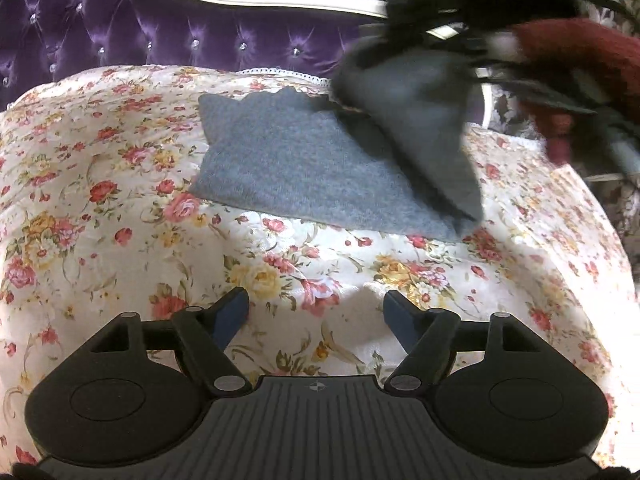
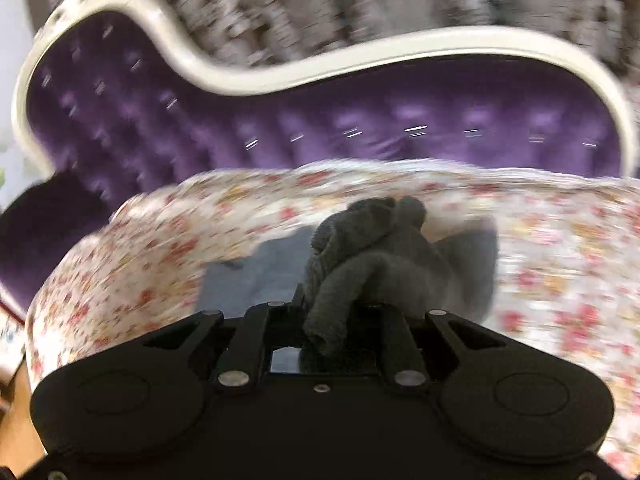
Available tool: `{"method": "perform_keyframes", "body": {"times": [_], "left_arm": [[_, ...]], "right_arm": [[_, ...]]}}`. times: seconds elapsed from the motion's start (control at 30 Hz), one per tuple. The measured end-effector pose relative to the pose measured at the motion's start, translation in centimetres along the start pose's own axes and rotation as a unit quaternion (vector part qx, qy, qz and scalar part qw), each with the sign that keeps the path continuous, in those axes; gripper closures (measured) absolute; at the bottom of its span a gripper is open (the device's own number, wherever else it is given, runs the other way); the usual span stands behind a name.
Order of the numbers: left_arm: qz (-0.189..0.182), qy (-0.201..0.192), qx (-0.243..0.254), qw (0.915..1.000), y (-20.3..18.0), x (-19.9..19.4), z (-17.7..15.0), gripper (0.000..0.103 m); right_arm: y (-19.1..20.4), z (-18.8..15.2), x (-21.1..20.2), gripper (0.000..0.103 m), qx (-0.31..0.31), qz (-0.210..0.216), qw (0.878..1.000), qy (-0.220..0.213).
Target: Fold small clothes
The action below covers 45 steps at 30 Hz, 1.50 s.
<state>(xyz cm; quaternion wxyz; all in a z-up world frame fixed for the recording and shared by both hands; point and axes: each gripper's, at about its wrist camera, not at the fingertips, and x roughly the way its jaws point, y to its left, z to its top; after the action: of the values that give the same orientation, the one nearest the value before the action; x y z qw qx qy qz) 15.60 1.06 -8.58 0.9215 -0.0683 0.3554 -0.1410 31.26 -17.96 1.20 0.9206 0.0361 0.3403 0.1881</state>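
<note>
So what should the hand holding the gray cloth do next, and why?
Probably carry the lifted corner across and lay it on the flat part. The right gripper is shut on a bunched corner of the gray cloth, raised above the flowery cover, while the rest lies flat. The left gripper is open, holding nothing.

Both looking forward and down, close over the floral cover (image 1: pixel 120 200), sharing the purple headboard (image 2: pixel 360 128) at frame top.
</note>
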Motion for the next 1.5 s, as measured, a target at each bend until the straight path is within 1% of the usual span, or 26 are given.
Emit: {"method": "perform_keyframes", "body": {"times": [0.1,0.23,0.3,0.33,0.37,0.4,0.43,0.47,0.53,0.6,0.67,0.7,0.77,0.9,0.97,1.07,1.2,1.3,1.4,1.5], "left_arm": [[-0.003,-0.001,-0.008,1.0000,0.1,-0.1,0.0,0.030],[-0.006,-0.004,-0.014,0.9999,0.2,-0.2,0.0,0.030],[-0.007,-0.005,-0.015,0.9998,0.2,-0.2,-0.1,0.030],[-0.007,-0.005,-0.016,0.9998,0.2,-0.2,-0.1,0.030],[-0.007,-0.005,-0.016,0.9998,0.2,-0.2,-0.1,0.030],[-0.007,-0.005,-0.016,0.9998,0.1,-0.2,-0.1,0.030],[-0.007,-0.006,-0.016,0.9998,0.2,-0.2,-0.1,0.030],[-0.007,-0.006,-0.015,0.9998,0.2,-0.2,-0.1,0.030],[-0.007,-0.006,-0.015,0.9998,0.2,-0.3,-0.1,0.030],[-0.008,-0.005,-0.013,0.9999,0.2,-0.3,-0.1,0.030],[-0.010,-0.004,-0.013,0.9998,0.3,-0.4,-0.1,0.030],[-0.012,-0.004,-0.016,0.9998,0.4,-0.4,0.0,0.030],[-0.018,-0.003,-0.027,0.9995,0.7,-0.6,0.1,0.031],[-0.031,-0.005,-0.038,0.9988,1.5,-1.9,0.5,0.031],[-0.023,-0.012,-0.027,0.9993,1.8,-2.7,1.0,0.031],[-0.009,-0.027,-0.003,0.9996,2.2,-3.7,2.4,0.031],[0.009,-0.064,0.007,0.9979,2.7,-4.3,5.1,0.031],[0.019,-0.088,0.021,0.9958,2.3,-3.5,7.4,0.031],[0.019,-0.094,0.032,0.9948,1.6,-1.4,8.7,0.031],[0.031,-0.086,0.046,0.9948,1.1,1.4,8.9,0.031]], "right_arm": [[3.3,-0.5,3.0,0.080,-0.024,0.014,0.999,0.024],[6.3,-1.8,6.6,0.079,-0.059,0.007,0.996,0.059],[7.4,-2.4,7.4,0.076,-0.075,0.003,0.995,0.070],[8.0,-2.5,7.6,0.071,-0.091,-0.003,0.993,0.074],[8.5,-2.6,7.6,0.063,-0.103,-0.004,0.992,0.073],[8.9,-2.5,7.6,0.059,-0.114,0.005,0.991,0.073],[9.1,-2.4,7.3,0.054,-0.119,0.024,0.990,0.072],[9.3,-2.3,7.0,0.051,-0.119,0.043,0.989,0.070],[9.5,-1.8,6.2,0.051,-0.118,0.083,0.988,0.059],[9.2,-1.2,4.7,0.051,-0.104,0.122,0.986,0.039],[8.5,-0.7,3.3,0.050,-0.081,0.147,0.986,0.018],[8.1,-0.4,2.6,0.050,-0.070,0.153,0.986,0.009],[7.0,0.0,1.3,0.050,-0.055,0.146,0.988,-0.008],[3.7,-0.3,-0.4,0.050,-0.025,0.115,0.993,-0.027],[1.9,-0.9,-0.8,0.050,-0.007,0.095,0.995,-0.029],[0.0,-2.1,-1.1,0.049,-0.005,0.064,0.997,-0.029],[-1.0,-3.8,-0.9,0.049,-0.023,0.033,0.999,-0.017],[-0.7,-4.3,-0.1,0.049,-0.051,0.016,0.998,-0.015],[-0.2,-4.3,0.7,0.049,-0.090,-0.005,0.996,-0.020],[0.2,-4.5,1.7,0.049,-0.115,-0.008,0.993,-0.016]]}}
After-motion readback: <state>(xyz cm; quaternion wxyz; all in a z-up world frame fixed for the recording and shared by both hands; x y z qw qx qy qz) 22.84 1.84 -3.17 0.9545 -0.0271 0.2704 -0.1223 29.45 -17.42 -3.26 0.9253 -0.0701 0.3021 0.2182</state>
